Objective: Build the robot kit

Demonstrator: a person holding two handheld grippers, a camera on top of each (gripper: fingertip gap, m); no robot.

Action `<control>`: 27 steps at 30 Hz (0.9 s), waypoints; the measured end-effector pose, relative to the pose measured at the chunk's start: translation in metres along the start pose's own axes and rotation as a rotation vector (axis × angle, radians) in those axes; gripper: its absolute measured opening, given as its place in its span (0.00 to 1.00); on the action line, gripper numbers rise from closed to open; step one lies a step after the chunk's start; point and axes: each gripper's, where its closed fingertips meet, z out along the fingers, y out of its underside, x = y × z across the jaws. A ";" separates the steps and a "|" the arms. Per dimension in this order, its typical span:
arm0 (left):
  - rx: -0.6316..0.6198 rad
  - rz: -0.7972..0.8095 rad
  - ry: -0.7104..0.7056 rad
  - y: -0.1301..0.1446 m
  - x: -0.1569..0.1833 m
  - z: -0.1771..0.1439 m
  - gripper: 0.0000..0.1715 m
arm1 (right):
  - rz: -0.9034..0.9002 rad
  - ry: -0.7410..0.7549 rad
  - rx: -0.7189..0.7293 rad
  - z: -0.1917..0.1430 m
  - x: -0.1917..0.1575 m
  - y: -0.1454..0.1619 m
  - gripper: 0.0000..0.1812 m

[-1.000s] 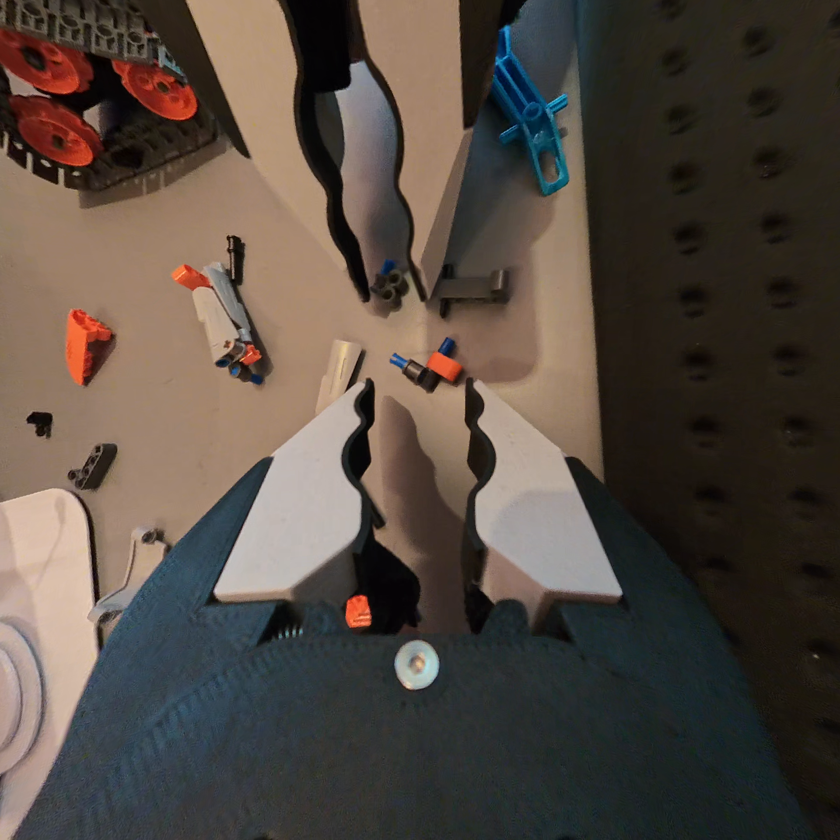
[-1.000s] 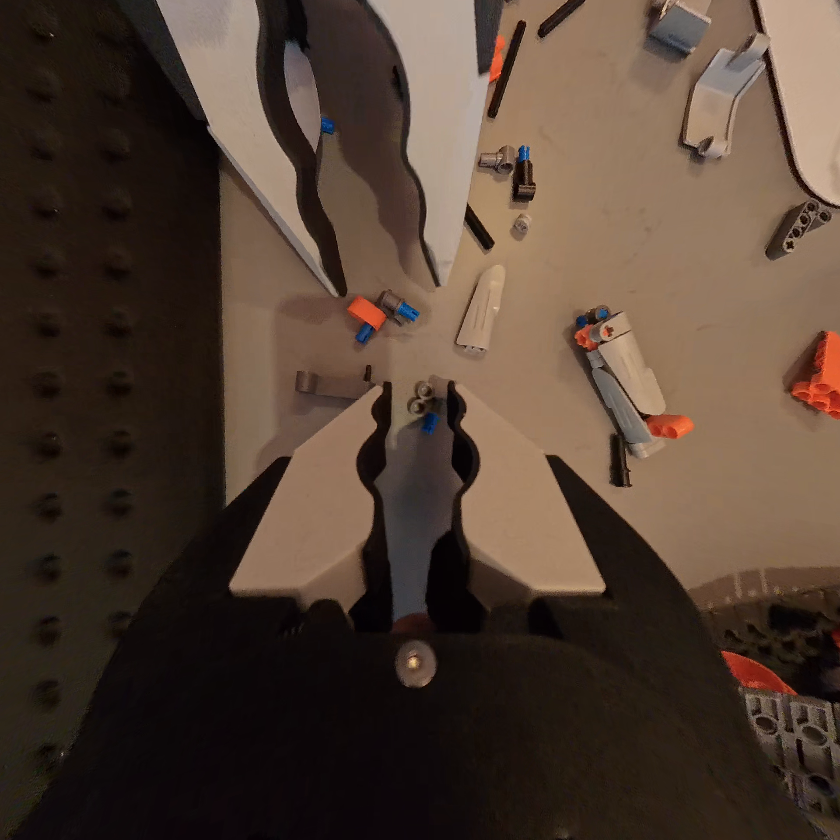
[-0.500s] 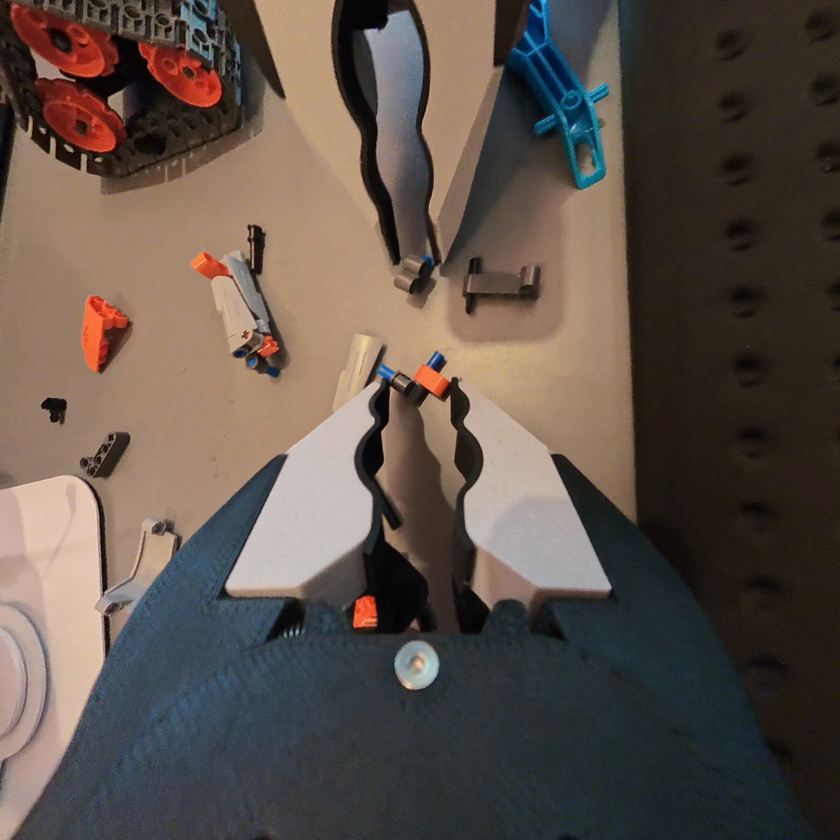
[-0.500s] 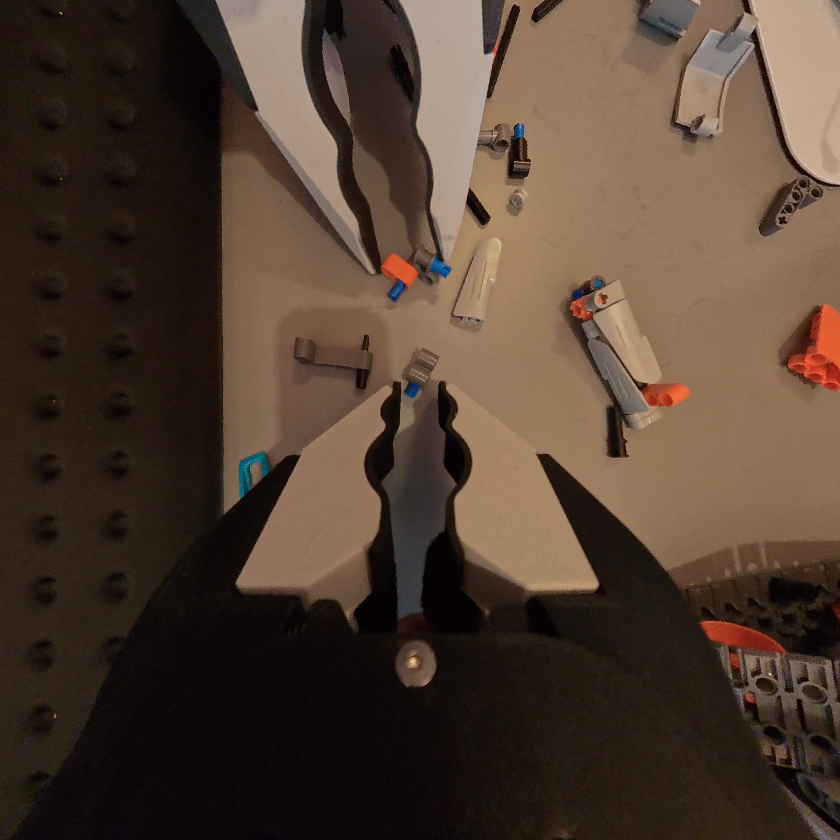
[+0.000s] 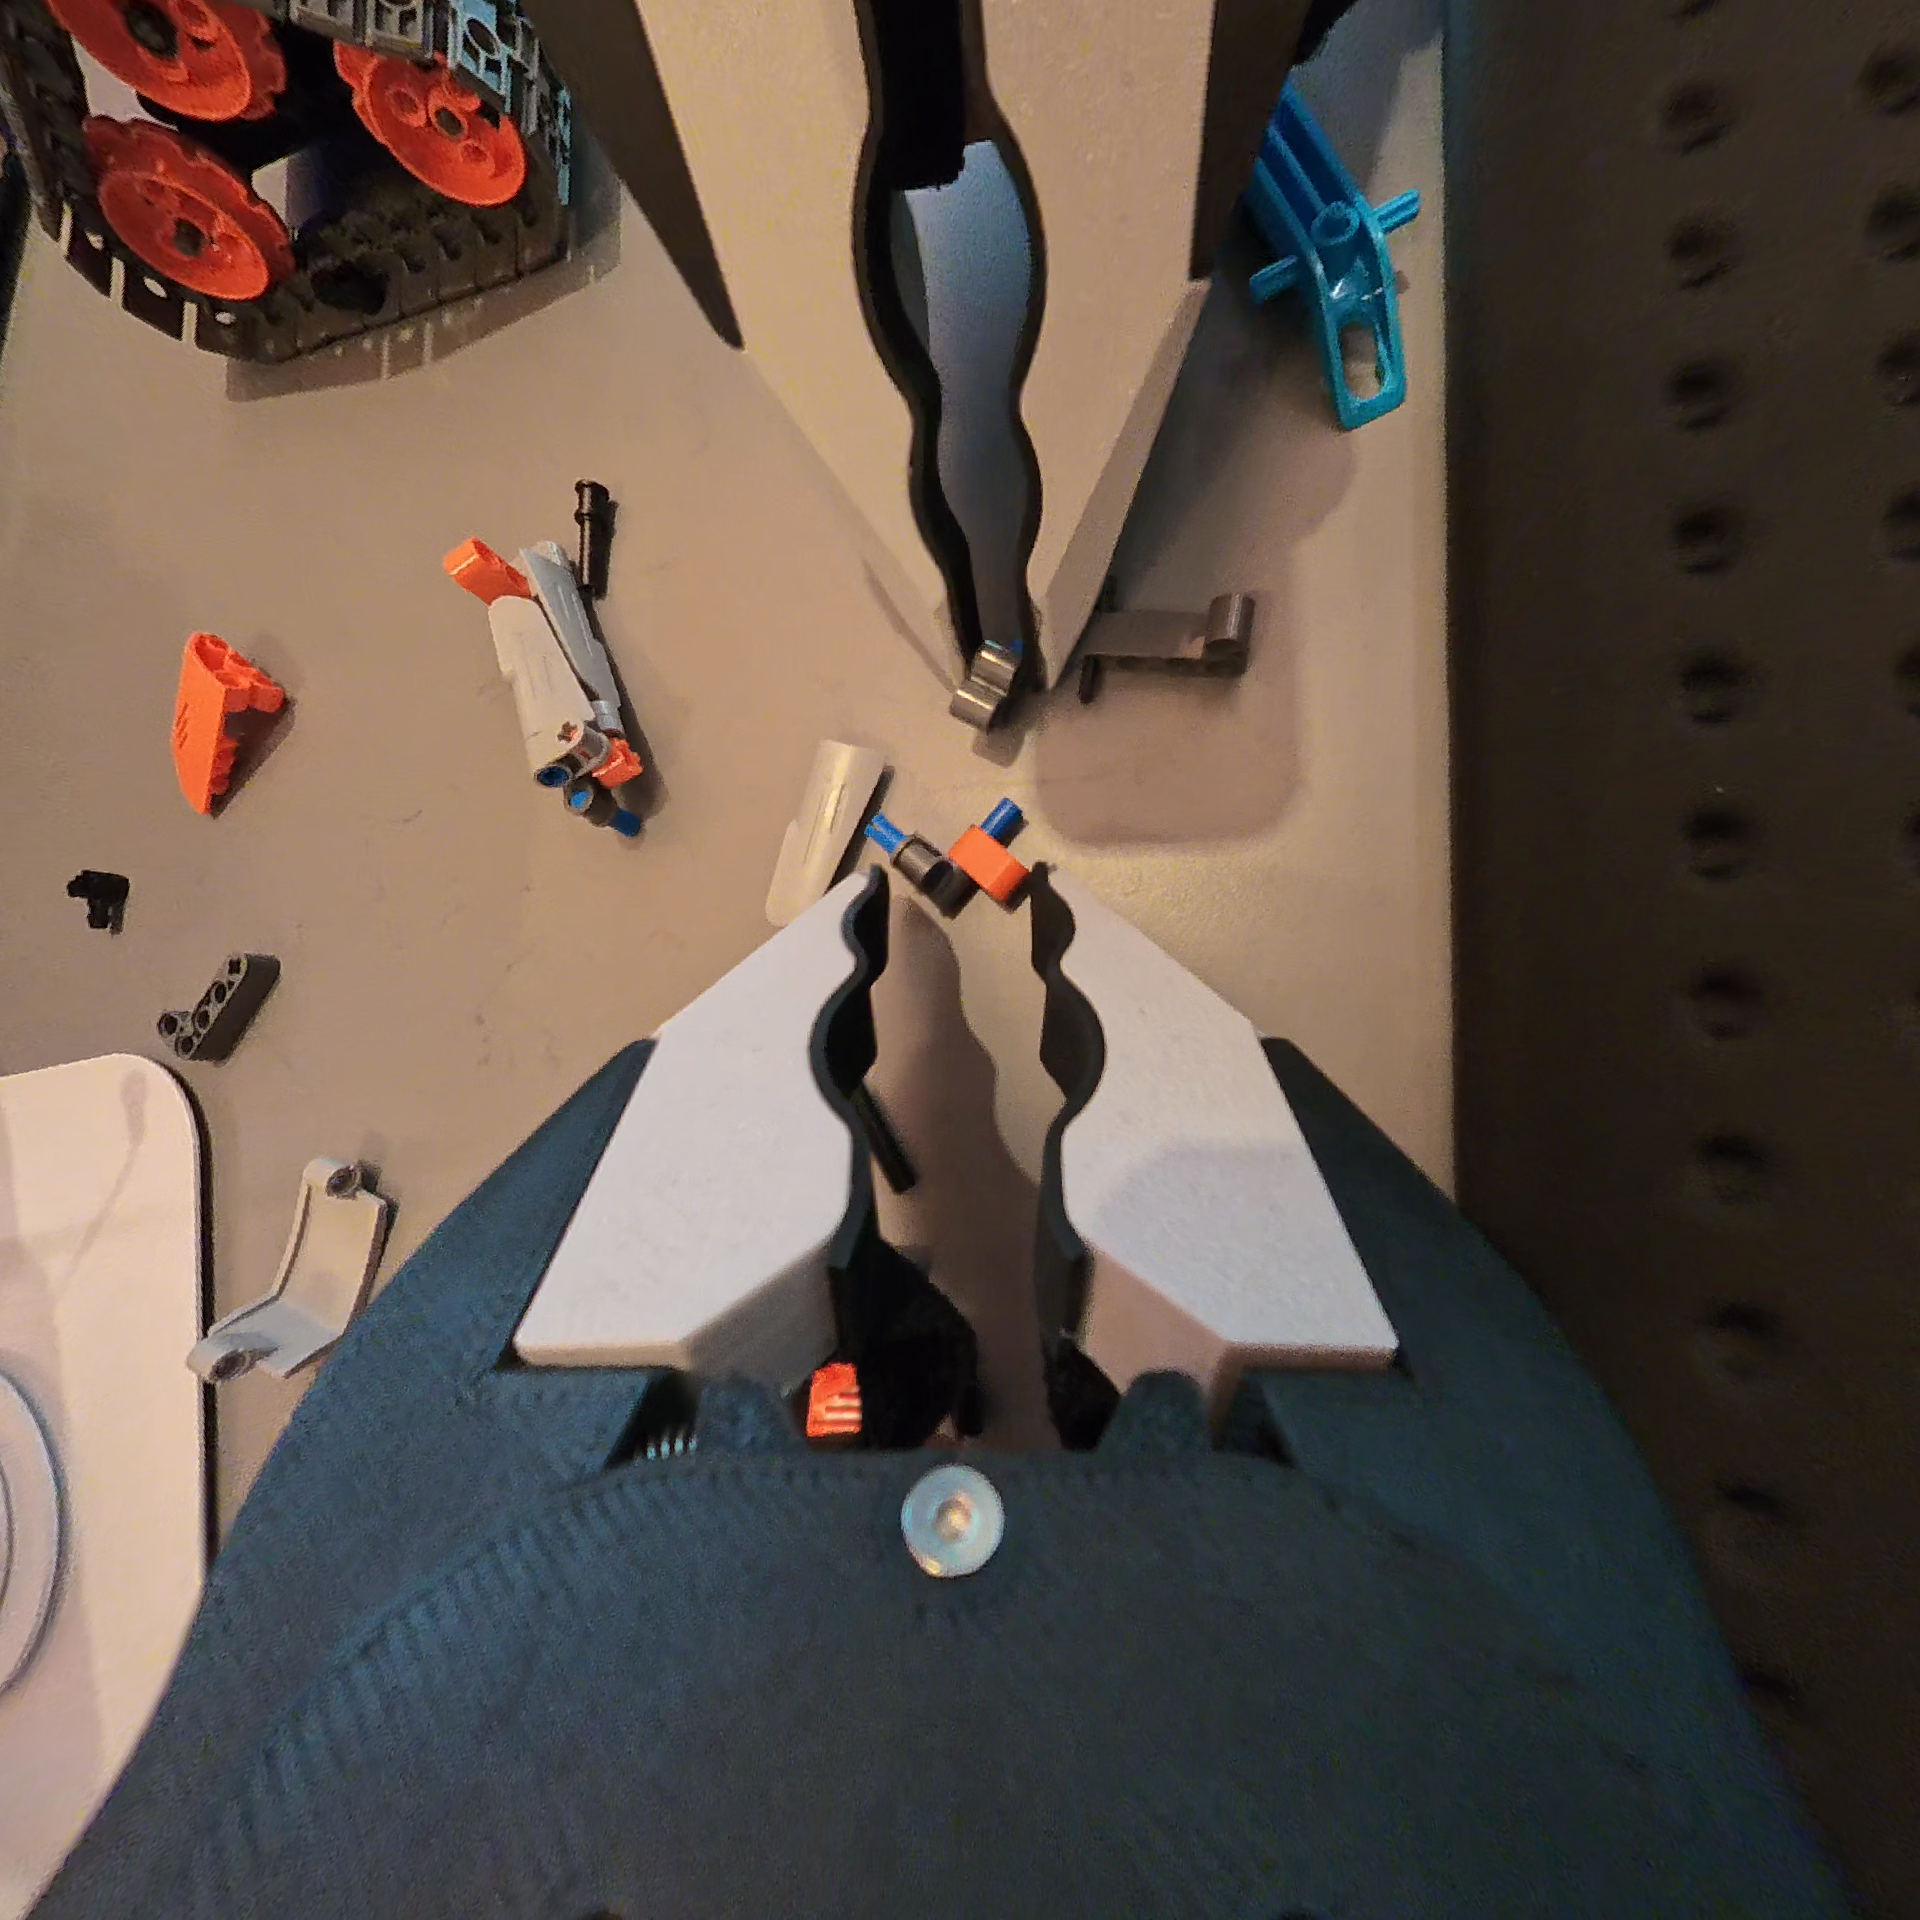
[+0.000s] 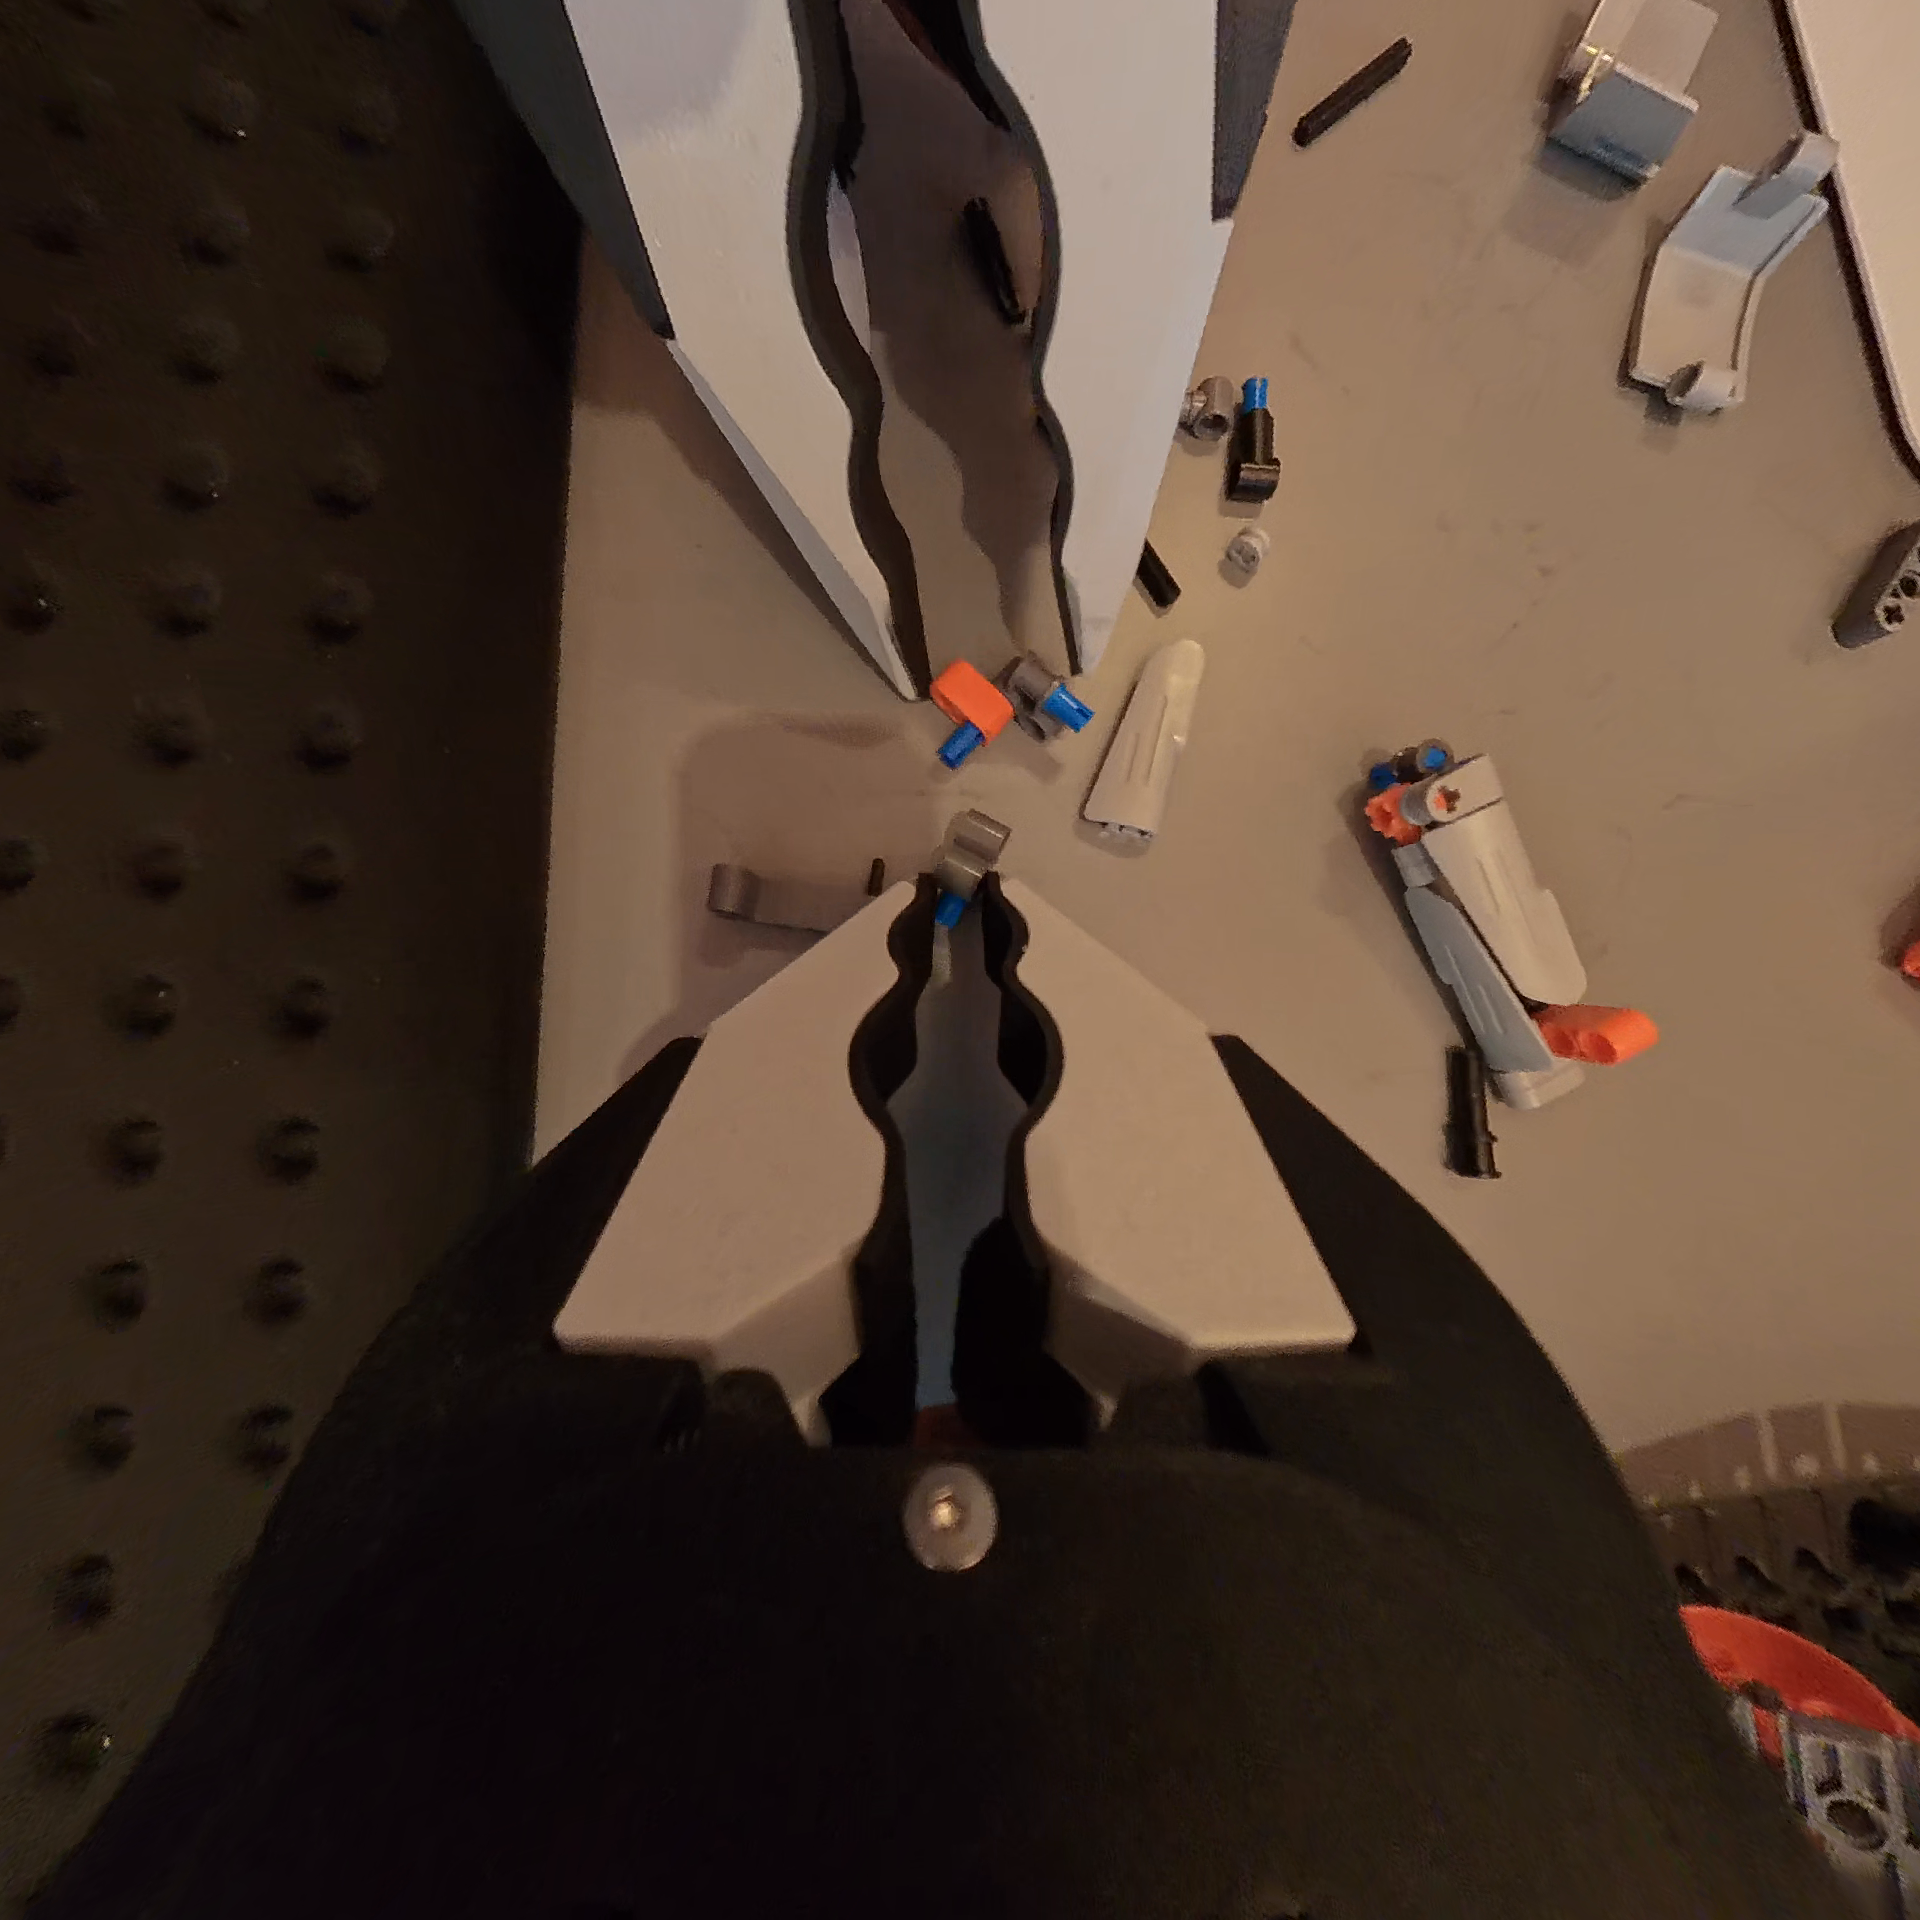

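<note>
The left gripper [image 5: 956,883] sits low over the desk [image 5: 416,935] with its jaws apart at a narrow gap, and an orange piece [image 5: 992,860] joined to a dark connector with blue pins lies right at the fingertips, between them but not clearly clamped. Just left of that tip lies a pale tapered panel [image 5: 826,821]. Facing it, the right gripper [image 6: 954,883] has its jaws drawn almost together on the blue pin end of a grey connector [image 6: 971,847], whose grey body sticks out past the tips; in the left wrist view the same connector [image 5: 987,686] shows at the far gripper's tips. Beside it lies a dark grey crank [image 5: 1169,639], partly under the right gripper's finger. Further out on the left wrist view are a grey and orange sub-assembly [image 5: 556,665] with a black pin [image 5: 594,520] next to it, an orange wedge [image 5: 213,717], a dark bent beam [image 5: 218,1006], a small black piece [image 5: 99,896] and a light grey curved panel [image 5: 301,1278]. A tracked model [image 5: 291,177] with orange wheels stands at the far left corner, a turquoise part [image 5: 1335,260] near the far right, and a dark studded mat [image 5: 1714,831] runs along the desk edge. A white board [image 5: 94,1299] lies at the near left
</note>
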 end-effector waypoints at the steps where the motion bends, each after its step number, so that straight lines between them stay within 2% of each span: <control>1: 0.003 -0.005 0.004 0.000 0.000 0.001 0.14 | -0.003 -0.008 0.004 0.000 -0.001 -0.001 0.04; 3: 0.017 -0.006 0.015 -0.002 0.002 0.002 0.11 | -0.026 -0.029 0.012 0.001 -0.005 -0.002 0.04; 10: 0.028 -0.001 0.021 -0.003 0.000 0.004 0.12 | -0.046 -0.072 0.002 0.004 -0.008 -0.006 0.06; 13: 0.007 0.010 -0.022 0.000 -0.006 0.001 0.13 | -0.042 -0.060 -0.005 0.002 -0.006 -0.003 0.07; 18: 0.041 0.039 -0.032 -0.010 -0.003 -0.006 0.16 | -0.035 -0.051 0.001 0.000 -0.007 -0.001 0.06; 27: 0.054 0.070 0.049 -0.021 0.025 -0.002 0.15 | -0.041 -0.045 0.008 0.000 -0.007 -0.003 0.07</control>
